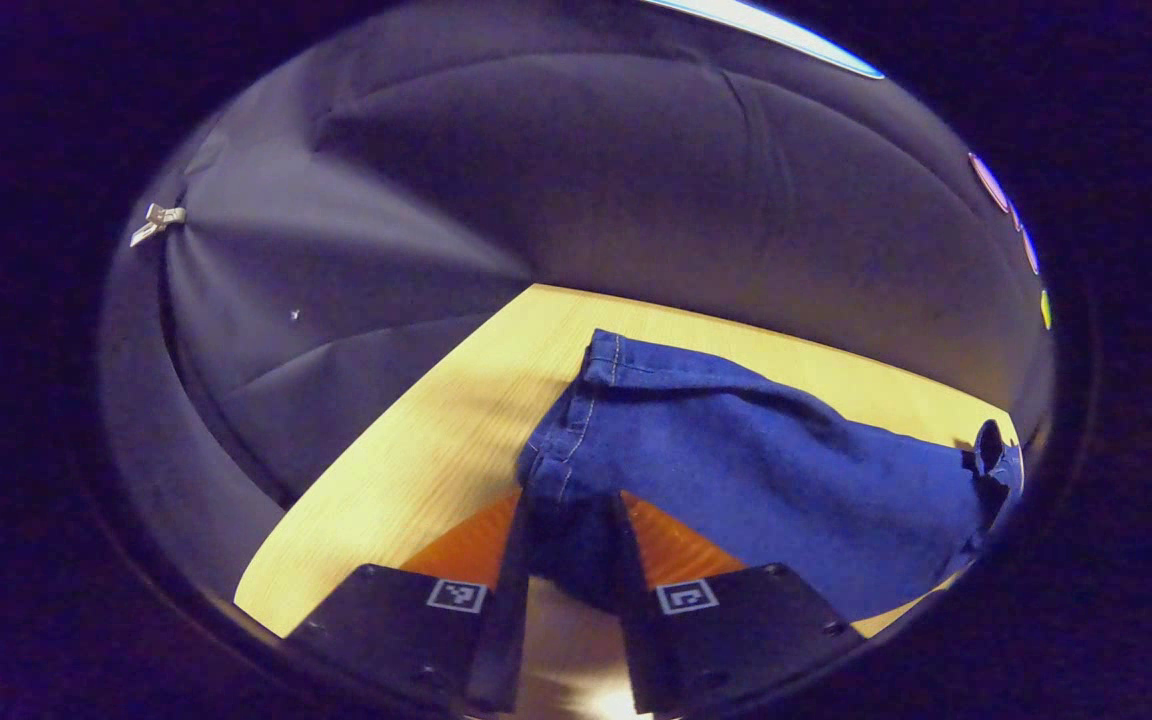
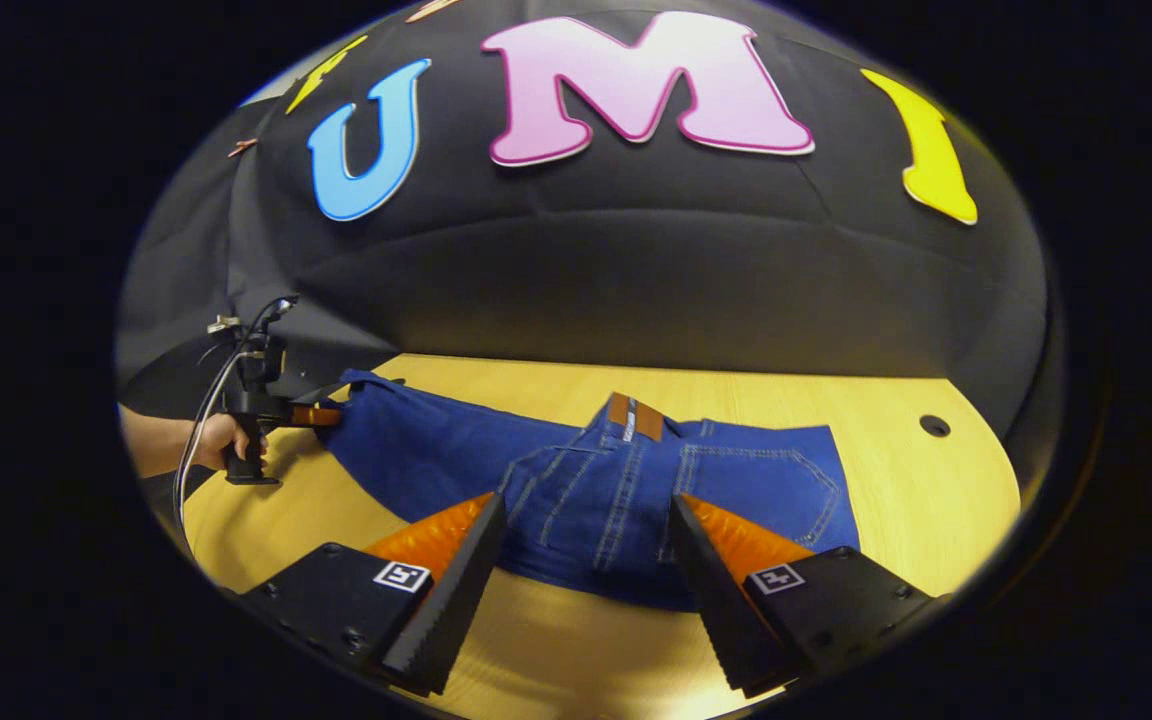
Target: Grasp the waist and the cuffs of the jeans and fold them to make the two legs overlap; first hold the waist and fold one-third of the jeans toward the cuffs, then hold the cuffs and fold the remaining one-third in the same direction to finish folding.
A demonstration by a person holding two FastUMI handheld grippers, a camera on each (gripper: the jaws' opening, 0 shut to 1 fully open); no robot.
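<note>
**Jeans laid along the table, one gripper at each end**

The jeans [image 2: 596, 480] lie stretched across the wooden table [image 2: 916, 500], and every position below is given relative to them.

Left end, the cuffs [image 1: 596, 400]: the left gripper [image 1: 571, 545] is at the hem, its two fingers close together with dark denim between them. They appear clamped on the cuff cloth, though how deep the bite goes cannot be judged. In the right gripper view the same tool [image 2: 321, 415] shows far off at the cuff end, held by a person's hand [image 2: 221, 435].

Right end, the waist [image 2: 636, 415]: the right gripper [image 2: 586, 545] sits at the near edge of the waist, fingers spread wide, denim lying between them but not pinched. The waistband patch lies beyond them, toward the booth wall.

Judged stage: the grasp for laying one leg over the other is being set up.

Risks from here:
- A shallow bite at the waist could catch a single layer, so the fold drags unevenly.
- If the cuff grip is thin, lifting may pull the hem free.
- Lifting the two ends out of step would twist the legs rather than overlap them.
</note>
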